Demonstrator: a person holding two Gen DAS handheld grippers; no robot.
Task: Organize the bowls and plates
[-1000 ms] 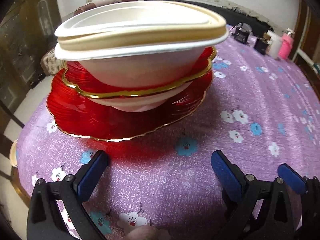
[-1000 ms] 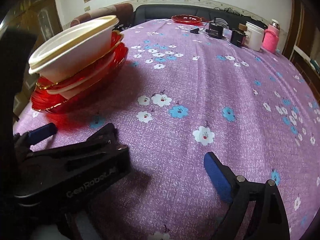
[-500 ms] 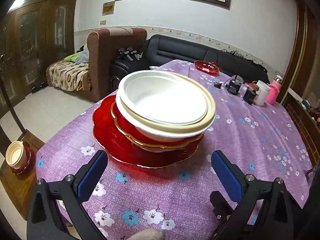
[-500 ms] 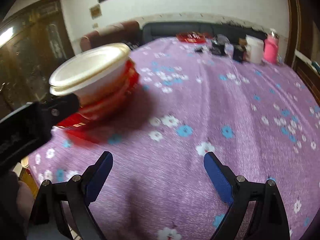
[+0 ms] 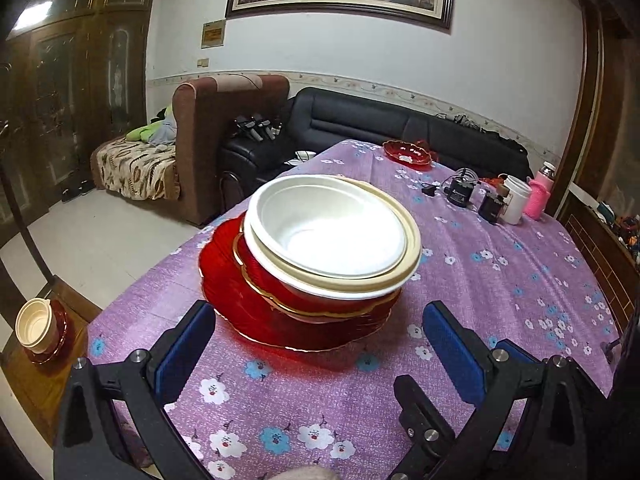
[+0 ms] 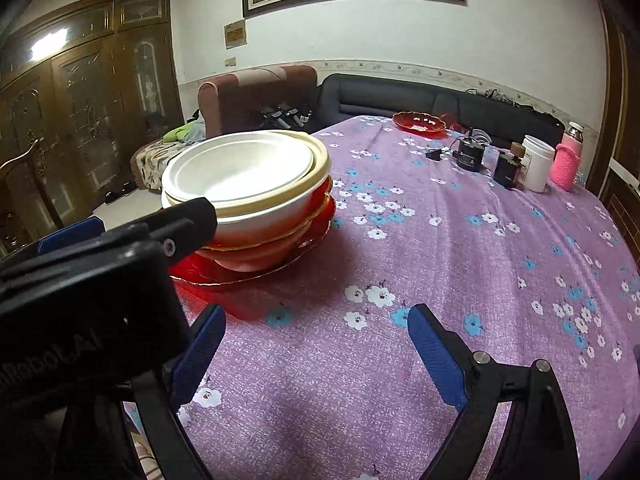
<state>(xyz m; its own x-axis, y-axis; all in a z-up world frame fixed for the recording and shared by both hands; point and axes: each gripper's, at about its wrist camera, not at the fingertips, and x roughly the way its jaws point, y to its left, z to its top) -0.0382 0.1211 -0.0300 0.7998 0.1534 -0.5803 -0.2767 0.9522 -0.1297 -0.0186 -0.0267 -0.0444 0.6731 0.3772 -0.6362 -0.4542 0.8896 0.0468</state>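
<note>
Purple floral tablecloth point(image 5: 500, 280) under stacked bowls point(image 5: 332, 236), both tongs point(image 5: 320, 344) point(image 6: 316, 344) apart, empty.

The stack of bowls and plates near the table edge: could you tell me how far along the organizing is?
Done: white bowls nested on red plates. In hand: nothing; left tool and right tool are open. Left: the far red dish.

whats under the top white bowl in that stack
The top white bowl nests in a cream-rimmed bowl, over a gold-edged red plate, another white bowl, and a big red plate. Anything further between them is covered.
</note>
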